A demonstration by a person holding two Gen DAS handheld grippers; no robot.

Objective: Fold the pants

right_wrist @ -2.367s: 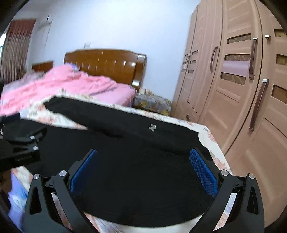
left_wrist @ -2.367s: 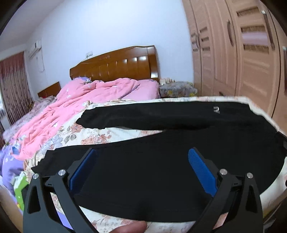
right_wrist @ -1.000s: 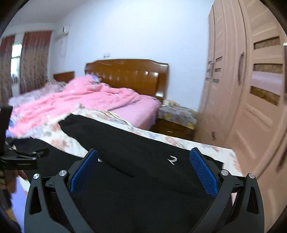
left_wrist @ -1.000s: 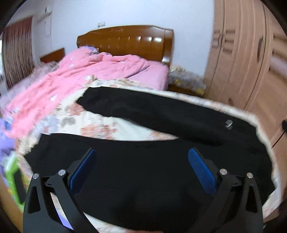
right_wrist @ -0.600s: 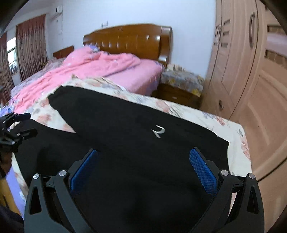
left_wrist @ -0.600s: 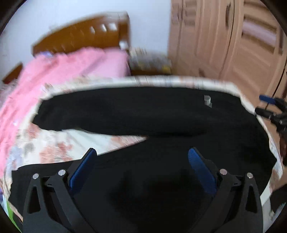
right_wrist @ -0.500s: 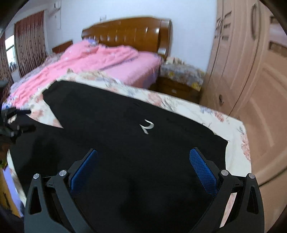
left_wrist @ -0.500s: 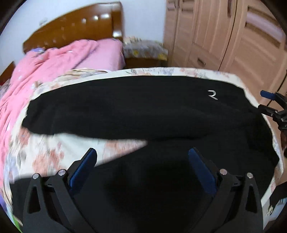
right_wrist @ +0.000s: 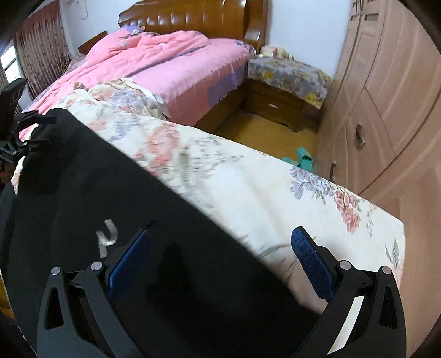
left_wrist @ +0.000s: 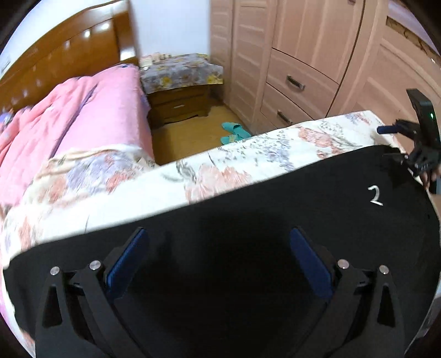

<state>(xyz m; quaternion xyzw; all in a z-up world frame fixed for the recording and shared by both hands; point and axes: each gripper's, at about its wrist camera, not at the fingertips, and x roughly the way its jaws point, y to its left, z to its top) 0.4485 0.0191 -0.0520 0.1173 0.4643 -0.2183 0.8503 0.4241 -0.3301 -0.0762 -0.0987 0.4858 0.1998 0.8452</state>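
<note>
Black pants lie flat on a floral sheet, with a small white logo near the right end. My left gripper is open, low over the pants, both blue pads above black cloth and nothing between them. My right gripper is also open and sits at the pants' far edge: its left pad is over the cloth near the logo, its right pad over bare sheet. Each gripper appears in the other's view: the right gripper and the left gripper.
Beyond the sheet's far edge the floor drops away, with teal slippers on it. A pink quilt covers the bed by a wooden headboard. A nightstand and a wardrobe with drawers stand behind.
Both grippers have moved forward and tipped down over the far part of the pants. The sheet gap between the two legs has left the view. Both stay open.
</note>
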